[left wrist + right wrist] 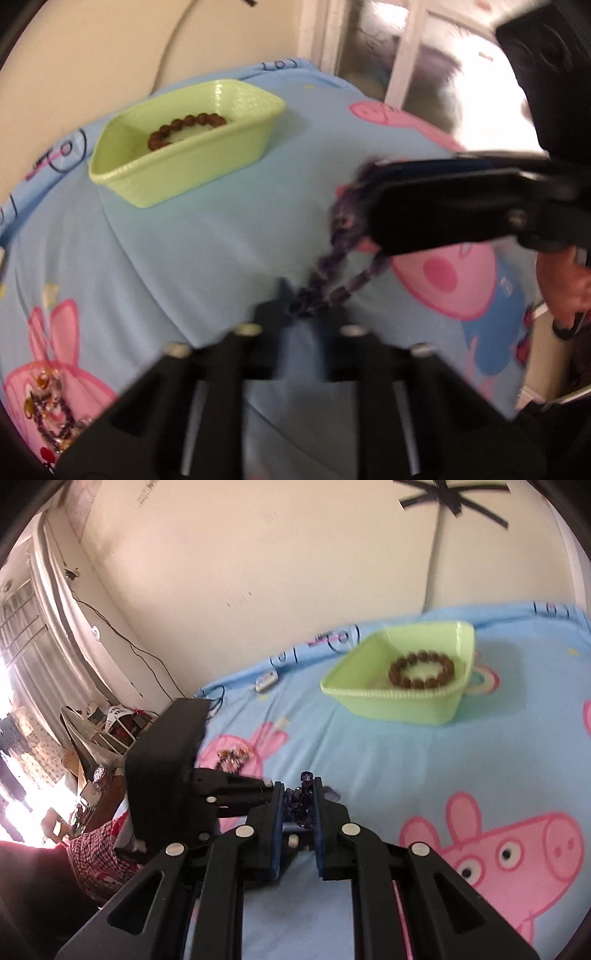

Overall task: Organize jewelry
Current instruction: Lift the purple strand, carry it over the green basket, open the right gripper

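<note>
Purple bead strand (334, 284) pinched by both hand-held grippers, left (301, 308), right (298, 797); green tray (406, 705) apart.

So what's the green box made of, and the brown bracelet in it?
The green box looks like plastic: matte, with fine ridged lines along its rim and walls, perhaps 3D-printed. The brown bracelet seems to be wooden or seed beads: round, dark brown, dull rather than shiny. It is too blurry to be sure.

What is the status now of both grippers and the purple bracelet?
Left gripper and right gripper both shut on the purple bead bracelet, strung between them above the bedsheet. Green tray holds a brown bead bracelet. Nothing blocking the tray.
</note>
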